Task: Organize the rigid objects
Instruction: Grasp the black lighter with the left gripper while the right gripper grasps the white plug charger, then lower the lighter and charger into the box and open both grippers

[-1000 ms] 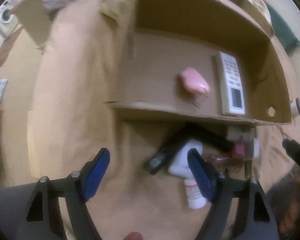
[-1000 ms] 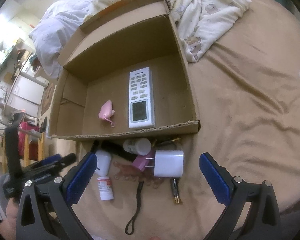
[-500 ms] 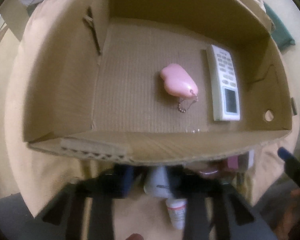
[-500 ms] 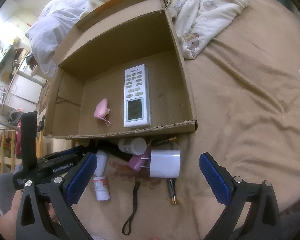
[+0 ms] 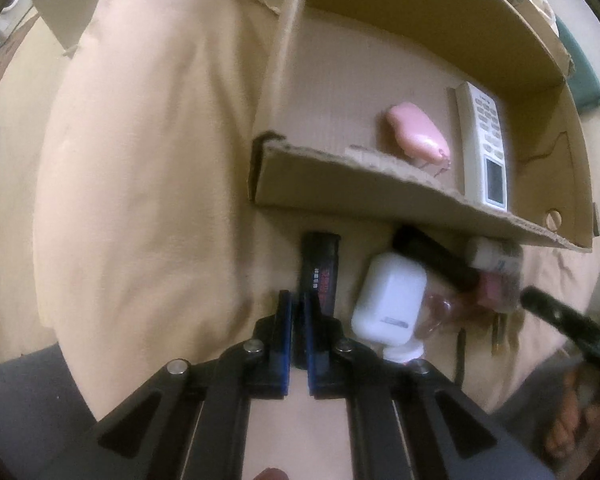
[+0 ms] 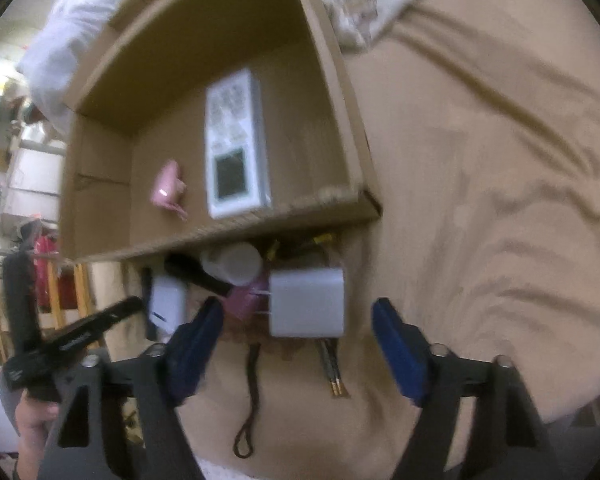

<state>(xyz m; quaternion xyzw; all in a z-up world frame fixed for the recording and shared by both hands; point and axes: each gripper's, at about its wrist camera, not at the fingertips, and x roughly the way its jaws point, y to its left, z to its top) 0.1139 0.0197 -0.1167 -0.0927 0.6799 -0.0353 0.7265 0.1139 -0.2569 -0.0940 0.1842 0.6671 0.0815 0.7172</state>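
My left gripper (image 5: pixel 297 312) is shut on a flat black device with red print (image 5: pixel 320 268) that lies on the tan bedspread just in front of the cardboard box (image 5: pixel 380 196). Beside it lie a white case (image 5: pixel 390 296) and a black bar (image 5: pixel 436 260). The box holds a white remote (image 5: pixel 485 144) and a pink keychain piece (image 5: pixel 418 136). My right gripper (image 6: pixel 296 340) is open, its blue pads on either side of a white plug charger (image 6: pixel 306 304). A pink item (image 6: pixel 244 302), a white bottle (image 6: pixel 236 264) and a black cord (image 6: pixel 252 392) lie close by.
The box sits on a bed covered by a tan blanket (image 6: pixel 480 200). A cream patterned quilt (image 6: pixel 360 8) and a white pillow (image 6: pixel 60 40) lie behind the box. Thin metal-tipped sticks (image 6: pixel 332 372) lie under the charger. Room furniture shows at the far left (image 6: pixel 28 184).
My left gripper went from wide open to shut on the black device after swinging over the box and back down. My right gripper dropped closer to the white charger and stays open.
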